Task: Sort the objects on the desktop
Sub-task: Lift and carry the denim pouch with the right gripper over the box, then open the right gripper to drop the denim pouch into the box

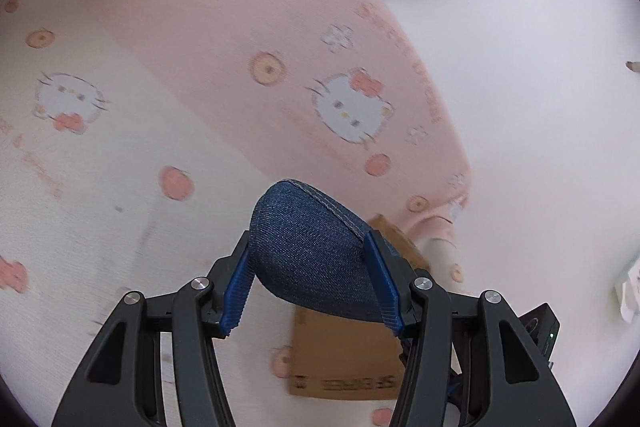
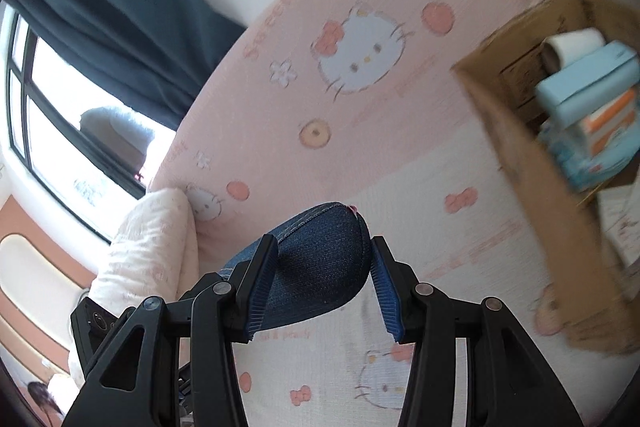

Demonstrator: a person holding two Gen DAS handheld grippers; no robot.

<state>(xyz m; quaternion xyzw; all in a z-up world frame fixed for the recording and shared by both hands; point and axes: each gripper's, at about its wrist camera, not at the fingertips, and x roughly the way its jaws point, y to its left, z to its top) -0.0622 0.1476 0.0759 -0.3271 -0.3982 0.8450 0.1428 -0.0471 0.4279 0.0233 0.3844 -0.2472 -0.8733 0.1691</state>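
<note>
Gripping denim pouch (image 1: pixel 316 251) (image 2: pixel 320 263), left gripper (image 1: pixel 312 283), right gripper (image 2: pixel 324 291)

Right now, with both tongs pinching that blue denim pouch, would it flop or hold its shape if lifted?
The denim pouch probably holds its shape: it bulges rounded between the left tongs without sagging. Its woven cloth looks grippy, unlikely to slip from the right tongs. It seems soft, not fragile.

Ahead of both grippers the pink cat-print bedsheet (image 2: pixel 360 155) lies open, obstructed at right by the brown cardboard box (image 2: pixel 532 163), apparently holding blue packets (image 2: pixel 588 83).
</note>
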